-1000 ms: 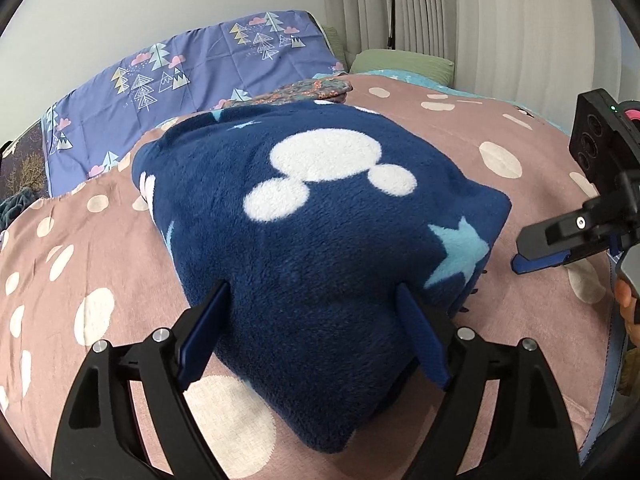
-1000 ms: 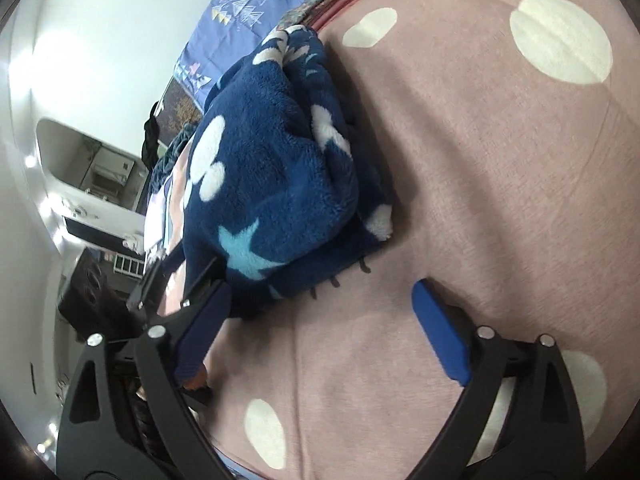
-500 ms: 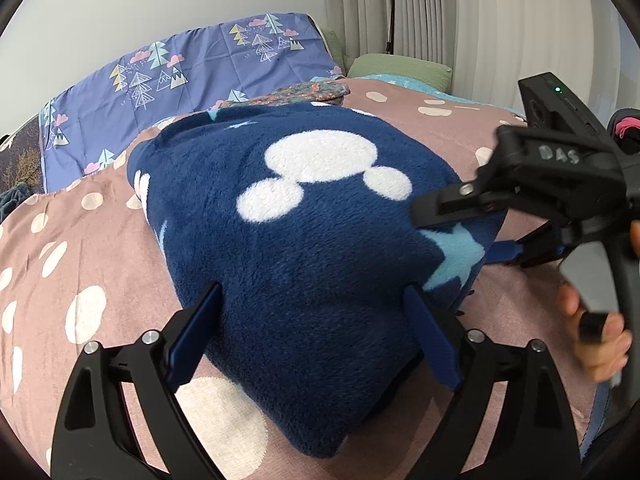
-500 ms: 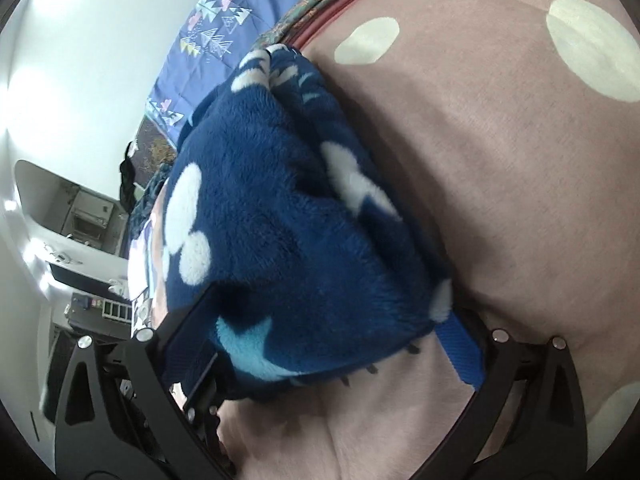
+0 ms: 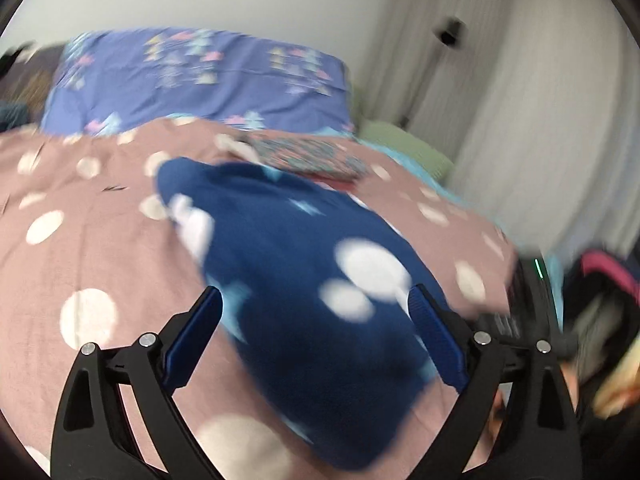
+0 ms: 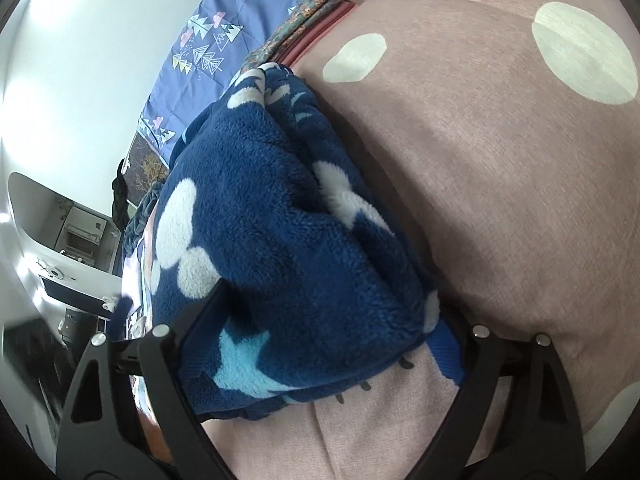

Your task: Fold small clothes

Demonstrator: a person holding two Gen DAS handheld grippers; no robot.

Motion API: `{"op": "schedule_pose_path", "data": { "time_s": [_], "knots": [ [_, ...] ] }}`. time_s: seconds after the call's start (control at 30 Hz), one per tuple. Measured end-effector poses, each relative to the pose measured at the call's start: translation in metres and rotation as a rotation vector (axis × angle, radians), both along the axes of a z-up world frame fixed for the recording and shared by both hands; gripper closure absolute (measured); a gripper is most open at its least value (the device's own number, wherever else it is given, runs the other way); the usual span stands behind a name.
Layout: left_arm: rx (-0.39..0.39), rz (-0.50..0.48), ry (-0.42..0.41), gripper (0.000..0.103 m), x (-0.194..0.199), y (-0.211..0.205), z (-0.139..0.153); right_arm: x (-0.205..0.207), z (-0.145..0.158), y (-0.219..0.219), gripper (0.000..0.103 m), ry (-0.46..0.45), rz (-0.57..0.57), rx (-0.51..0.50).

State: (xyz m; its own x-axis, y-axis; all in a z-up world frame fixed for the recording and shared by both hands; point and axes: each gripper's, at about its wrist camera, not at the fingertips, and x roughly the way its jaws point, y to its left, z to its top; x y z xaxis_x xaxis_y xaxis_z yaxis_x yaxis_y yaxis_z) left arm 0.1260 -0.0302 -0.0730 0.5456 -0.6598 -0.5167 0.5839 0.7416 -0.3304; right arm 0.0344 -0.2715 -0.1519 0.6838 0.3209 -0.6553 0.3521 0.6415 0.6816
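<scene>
The fleece (image 5: 304, 276), a navy bundle with white blobs and pale stars, lies folded on the dotted bedspread (image 5: 80, 208), in the middle of the bed.

A moment ago the left gripper (image 5: 316, 320) sat low and close over the near edge of the bundle. Now its view is blurred and tilted, and the bundle sits further off with more bedspread showing on the left. Its fingers (image 5: 200, 332) have just been opening and stand wide, with the fleece seen between them but not pressed.

The right gripper (image 6: 320, 336) has come in from bare bedspread to the near right corner of the bundle. Its fingers (image 6: 446, 346) have just been closing somewhat; they straddle the thick corner and seem to press on it, though fleece covers the contact.

My reading: the left has let go after a fold, and the right is taking the corner to tidy or move the bundle.

No containers are in view. A folded patterned cloth (image 5: 308, 156) lies at the far side, beyond the fleece.
</scene>
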Motion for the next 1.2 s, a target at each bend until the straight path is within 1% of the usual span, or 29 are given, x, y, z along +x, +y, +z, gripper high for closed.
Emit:
{"op": "schedule_pose_path", "data": {
  "time_s": [0.07,0.13,0.23,0.3,0.37,0.4,0.47,0.5,0.53,0.6,0.73,0.77,0.8,0.83,0.9,0.93,0.97,1.0,1.03,1.1,1.2],
  "knots": [
    [-0.022,0.021,0.062,0.009,0.033,0.003,-0.004,0.000,-0.001,0.000,0.013,-0.003,0.003,-0.002],
    [-0.036,0.037,0.134,0.007,0.064,0.003,-0.015,0.000,-0.001,0.000,0.013,-0.007,0.010,-0.002],
    [-0.063,0.081,0.273,0.005,0.116,-0.001,-0.044,-0.001,-0.002,0.000,0.013,-0.013,0.016,-0.007],
    [-0.093,0.104,0.350,0.003,0.139,-0.001,-0.060,-0.001,-0.003,0.000,0.011,-0.020,0.018,-0.012],
    [-0.146,0.111,0.431,0.002,0.165,-0.001,-0.074,-0.002,-0.003,0.002,0.010,-0.025,0.018,-0.021],
    [-0.168,0.112,0.459,0.002,0.176,-0.001,-0.080,-0.002,-0.003,0.002,0.009,-0.028,0.018,-0.022],
    [-0.183,0.112,0.489,0.002,0.194,-0.007,-0.088,-0.002,-0.004,0.002,0.008,-0.032,0.014,-0.020],
    [-0.180,0.104,0.487,0.001,0.200,-0.010,-0.090,-0.002,-0.005,0.002,0.007,-0.034,0.011,-0.020],
    [-0.171,0.105,0.464,0.001,0.206,-0.014,-0.091,-0.002,-0.005,0.002,0.007,-0.035,0.008,-0.019],
    [-0.146,0.070,0.416,0.001,0.217,-0.022,-0.091,-0.002,-0.005,0.002,0.006,-0.036,0.001,-0.018],
    [-0.124,0.034,0.380,0.001,0.227,-0.030,-0.093,-0.002,-0.006,0.002,0.006,-0.039,-0.007,-0.026],
    [-0.119,0.026,0.361,0.007,0.227,-0.032,-0.093,-0.003,-0.005,0.002,0.008,-0.042,-0.013,-0.030],
    [-0.127,0.000,0.346,0.023,0.225,-0.033,-0.092,-0.003,-0.005,0.002,0.012,-0.044,-0.019,-0.033],
    [-0.141,-0.032,0.341,0.027,0.224,-0.034,-0.092,-0.005,-0.004,0.002,0.016,-0.054,-0.028,-0.038],
    [-0.133,-0.040,0.288,0.039,0.216,-0.033,-0.088,-0.008,-0.003,0.002,0.035,-0.078,-0.022,-0.030],
    [-0.114,-0.048,0.248,0.041,0.212,-0.033,-0.081,-0.009,0.001,0.002,0.040,-0.088,-0.019,-0.041],
    [-0.104,-0.049,0.232,0.045,0.209,-0.032,-0.079,-0.011,0.007,0.004,0.049,-0.096,-0.009,-0.078],
    [-0.095,-0.048,0.217,0.047,0.207,-0.032,-0.073,-0.012,0.012,0.006,0.056,-0.102,0.001,-0.113],
    [-0.089,-0.045,0.199,0.048,0.204,-0.031,-0.065,-0.014,0.018,0.008,0.058,-0.110,0.010,-0.145],
    [-0.079,-0.042,0.148,0.050,0.194,-0.030,-0.045,-0.016,0.026,0.007,0.062,-0.121,0.018,-0.175],
    [-0.046,-0.047,0.042,0.051,0.167,-0.028,-0.009,-0.017,0.038,0.004,0.064,-0.136,0.031,-0.228]
  ]
}}
